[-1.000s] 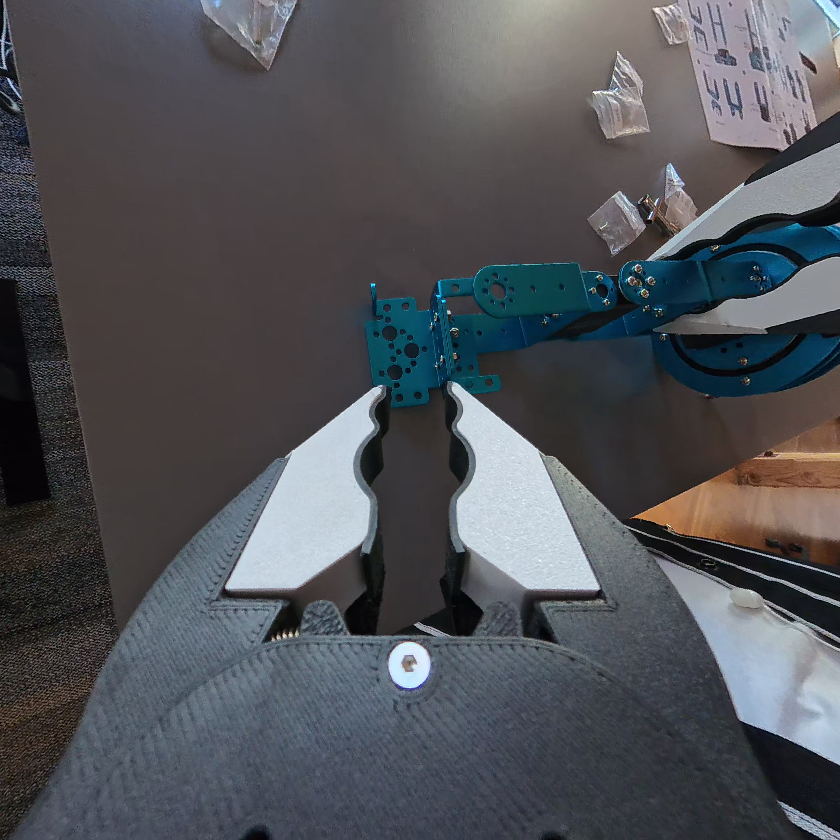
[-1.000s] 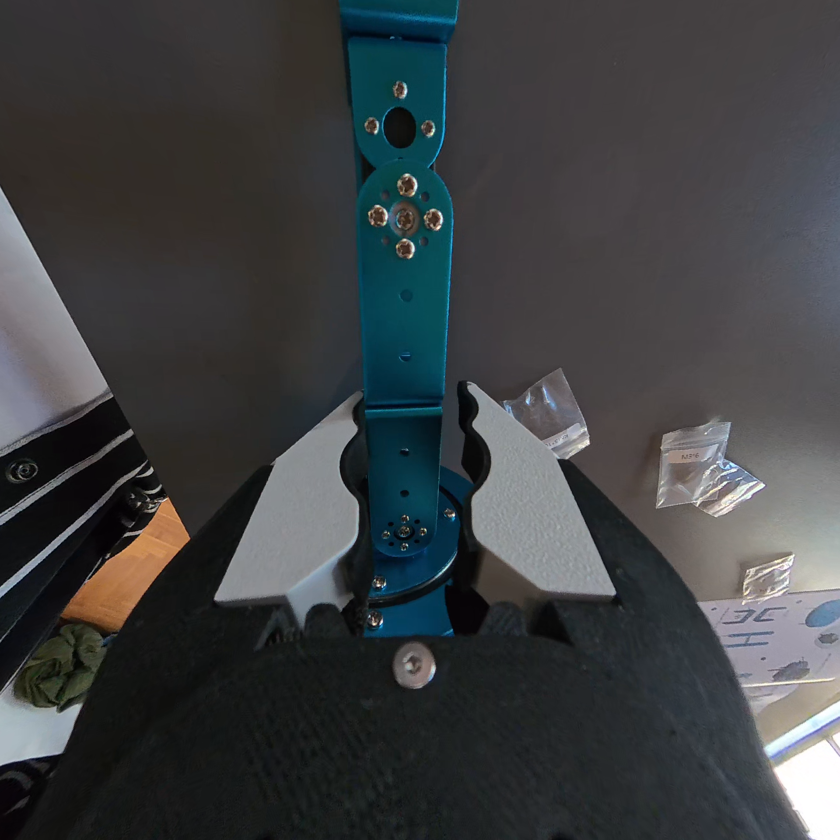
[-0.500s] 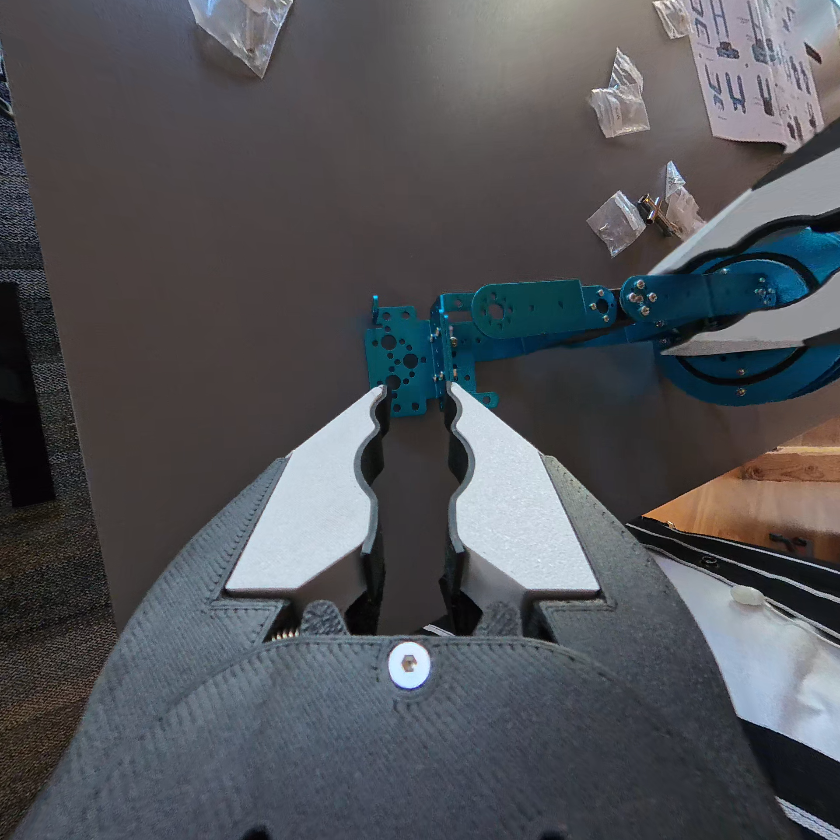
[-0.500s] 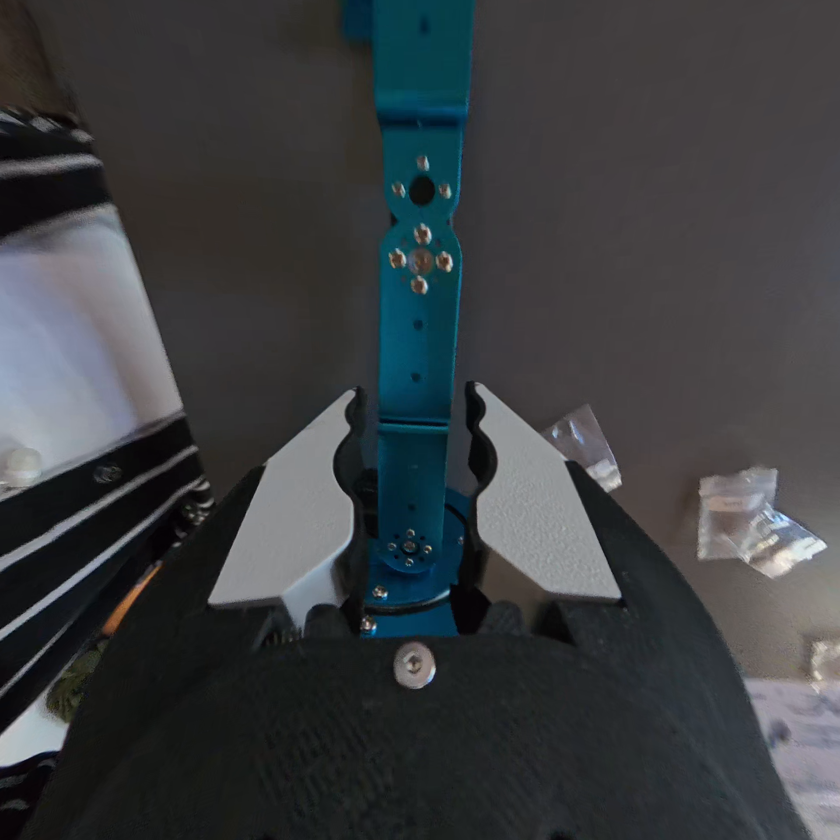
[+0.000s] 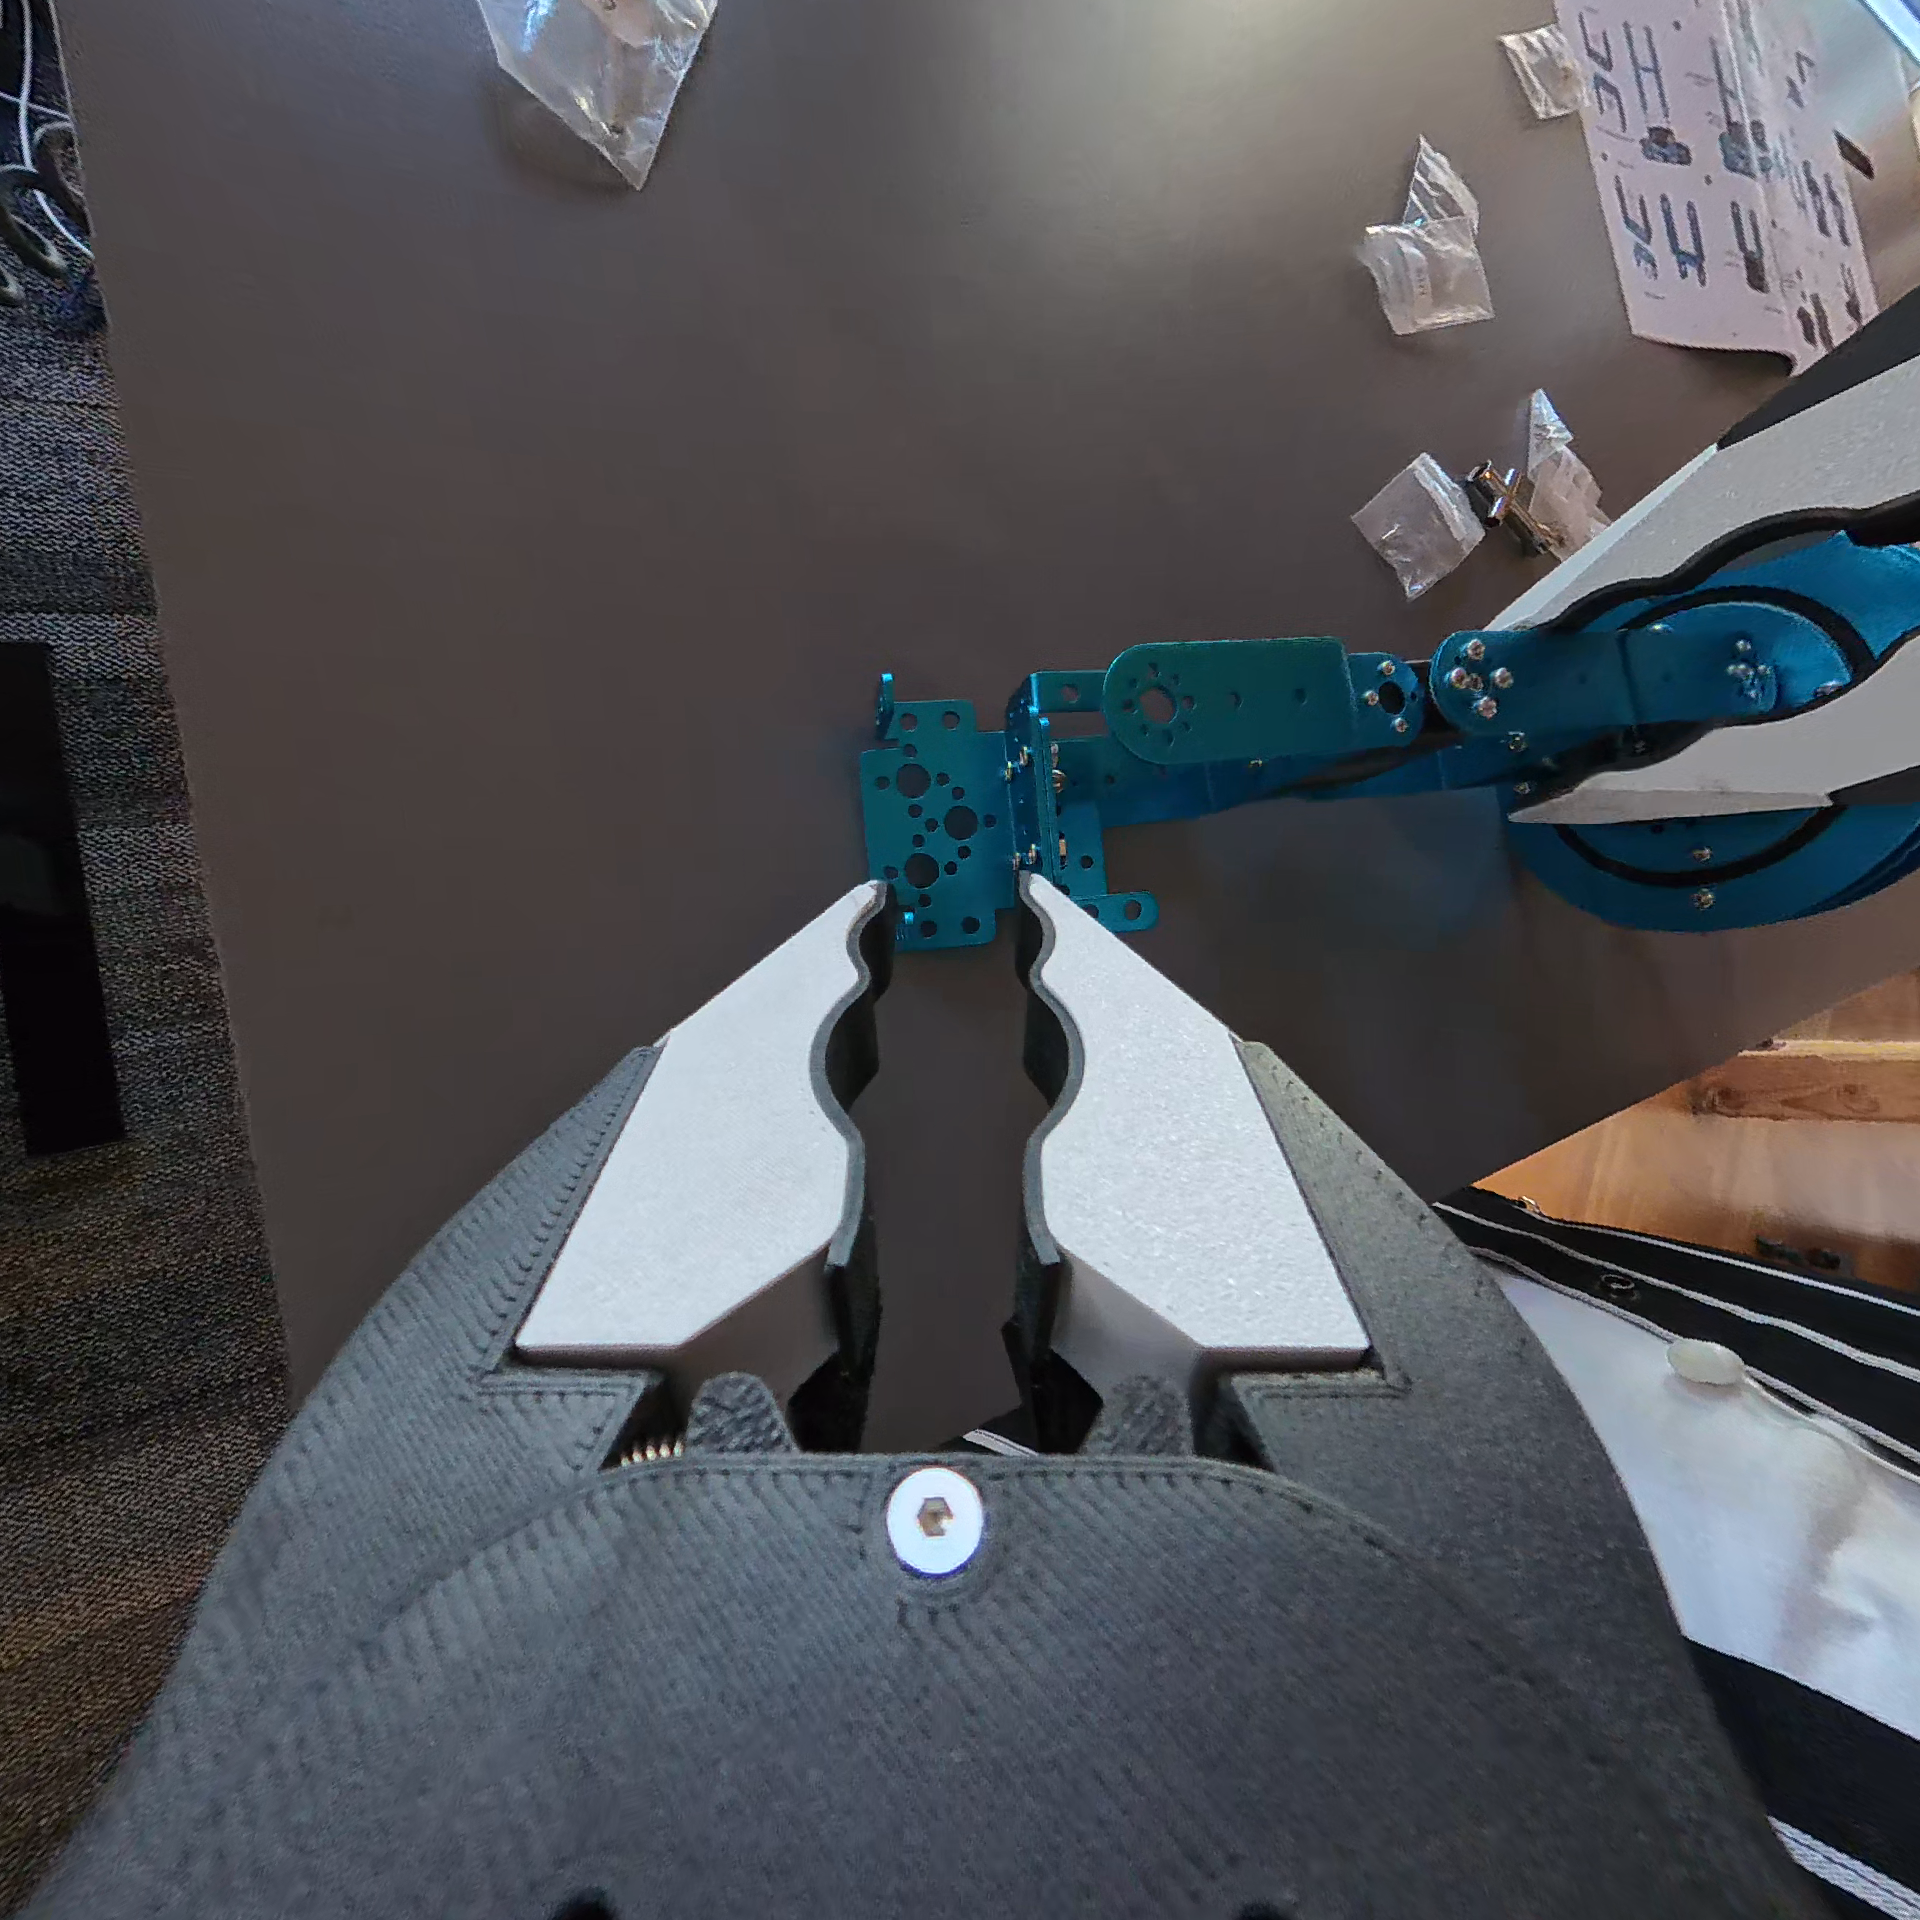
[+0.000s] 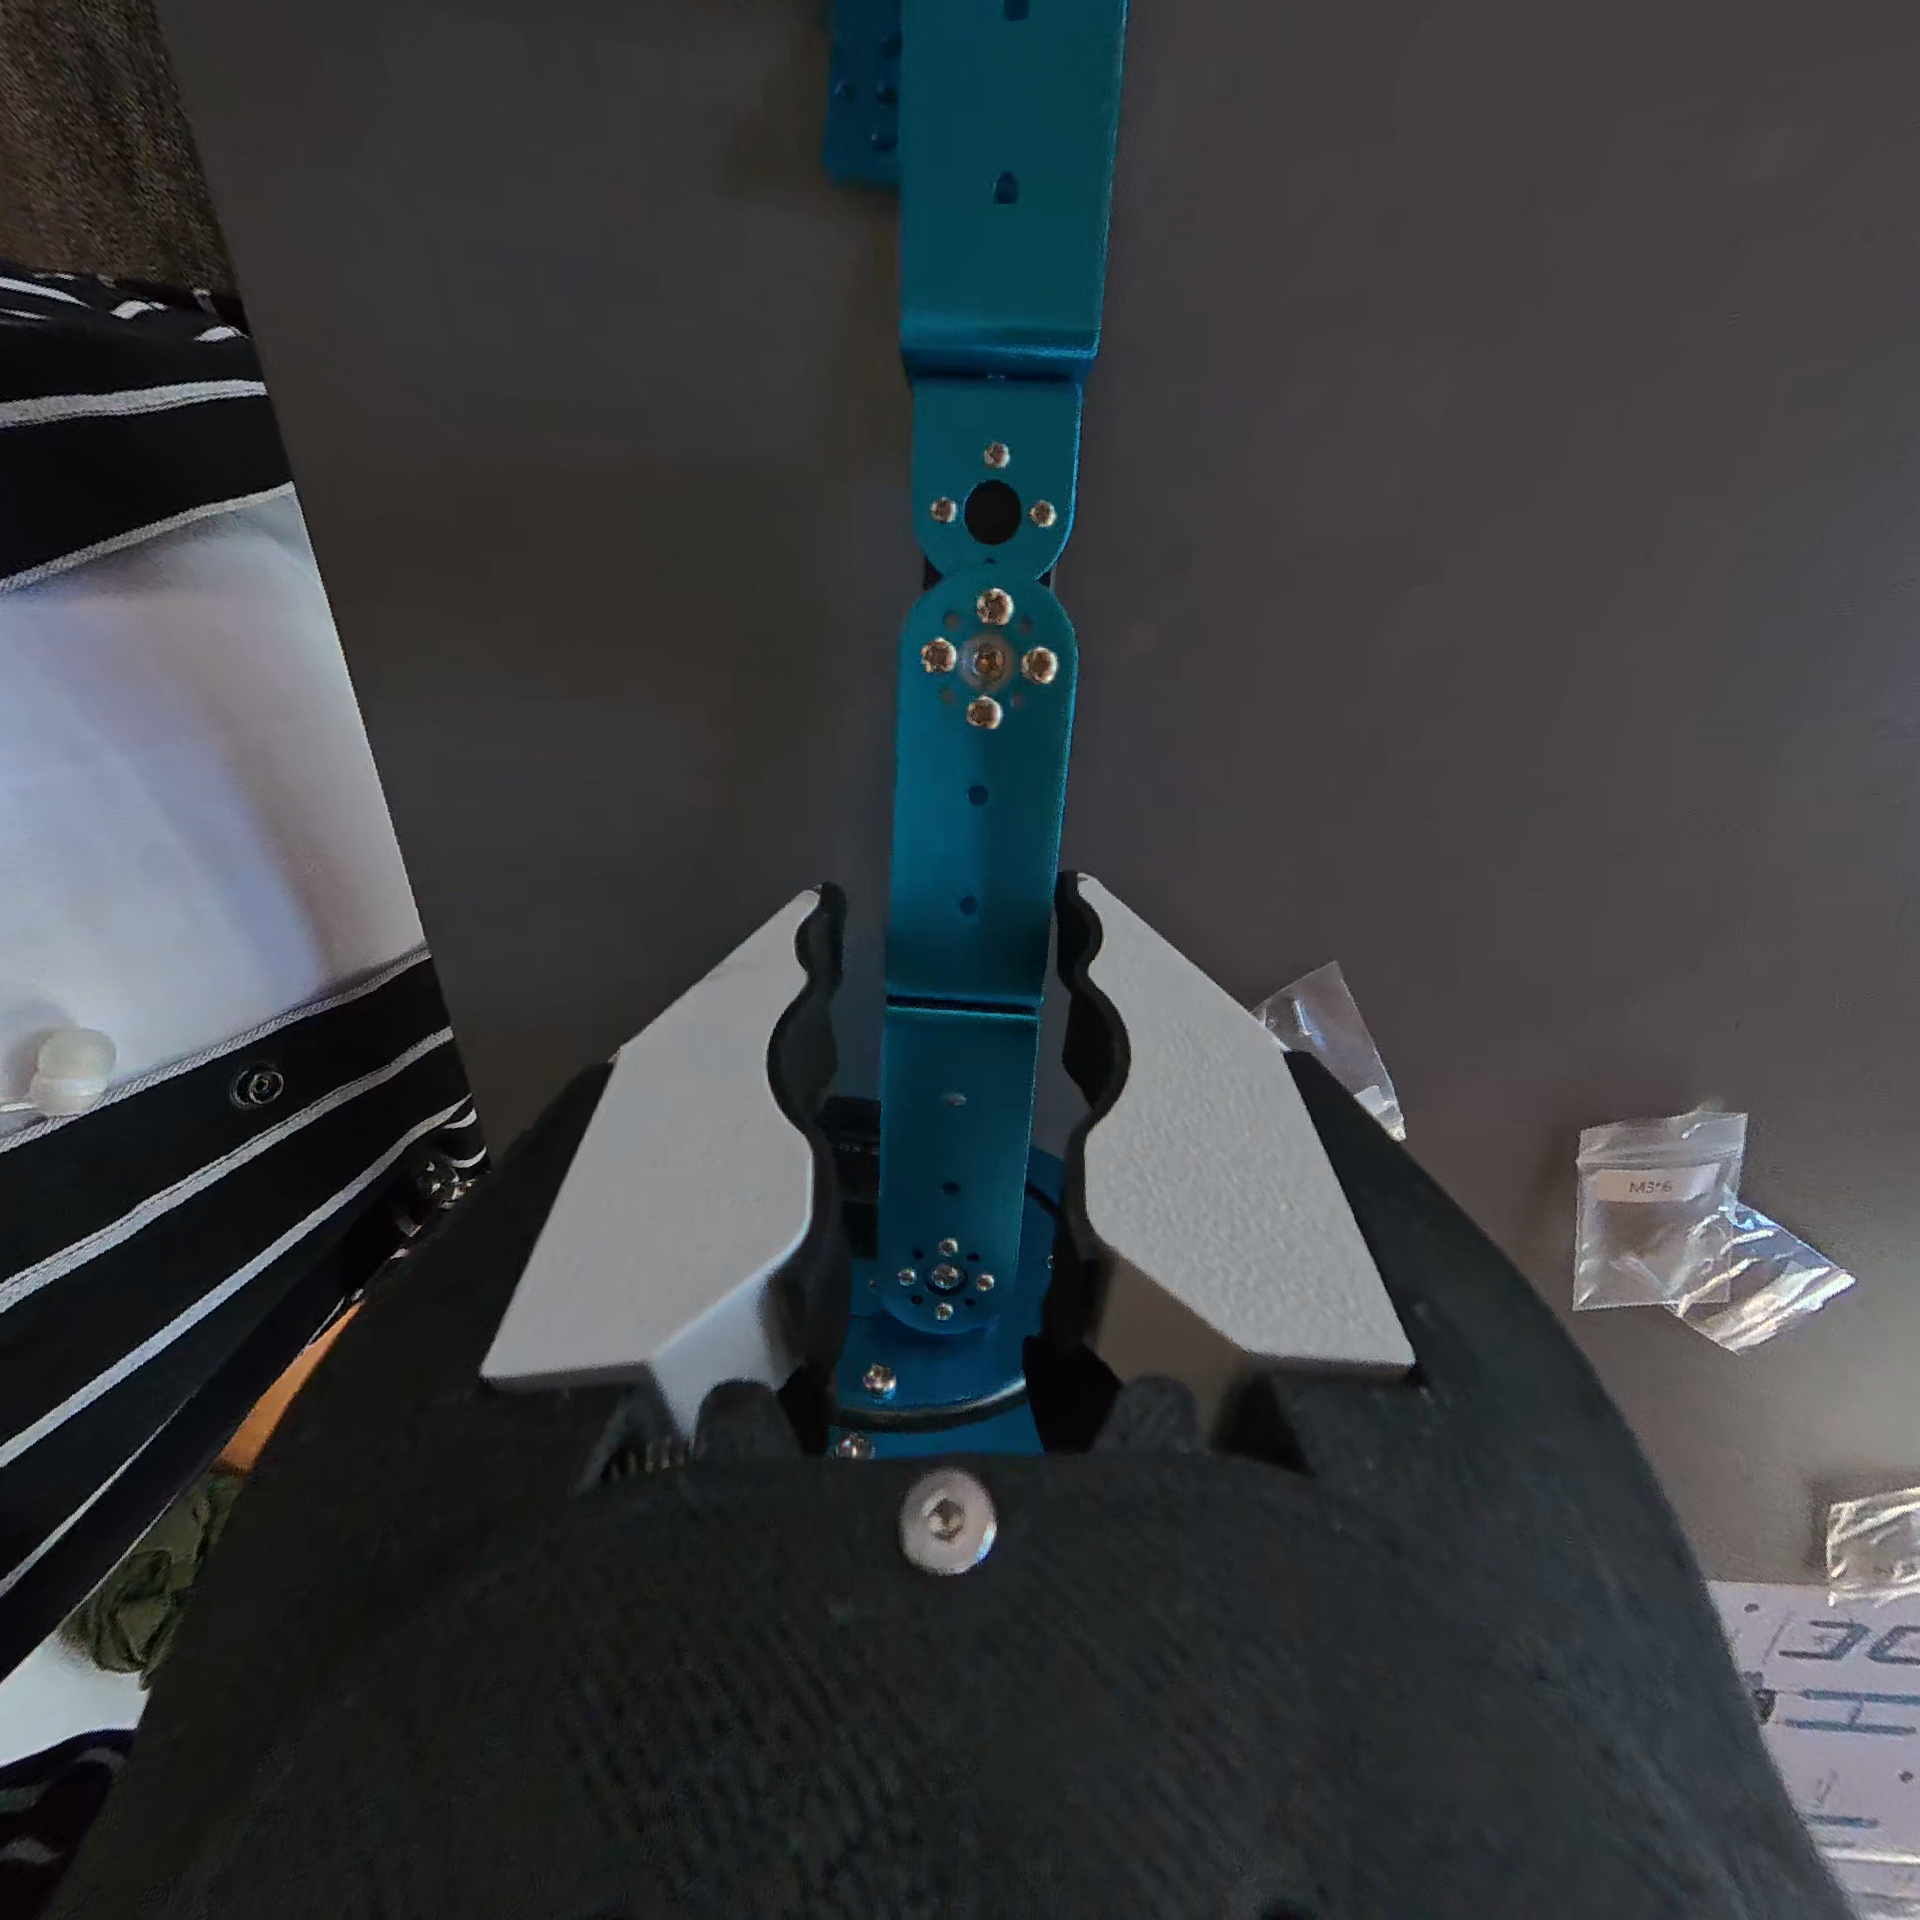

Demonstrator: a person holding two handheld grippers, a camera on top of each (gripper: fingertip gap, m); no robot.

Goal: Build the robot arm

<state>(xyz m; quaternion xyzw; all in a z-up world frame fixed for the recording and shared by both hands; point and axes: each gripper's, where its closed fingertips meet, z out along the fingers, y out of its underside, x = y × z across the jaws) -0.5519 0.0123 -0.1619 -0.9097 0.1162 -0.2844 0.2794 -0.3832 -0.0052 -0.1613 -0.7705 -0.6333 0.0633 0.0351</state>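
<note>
between right claw (image 6: 951,894) fingers – blue bracket arm (image 6: 982,790); left claw (image 5: 954,894) parted.

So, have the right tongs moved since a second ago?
Yes: in the left wrist view the right tongs sit lower, farther from the small plastic bag.

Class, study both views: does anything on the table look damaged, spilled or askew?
Nothing looks damaged or spilled. The blue metal arm lies flat on the dark table; small plastic bags lie scattered loosely near the printed sheet.
</note>
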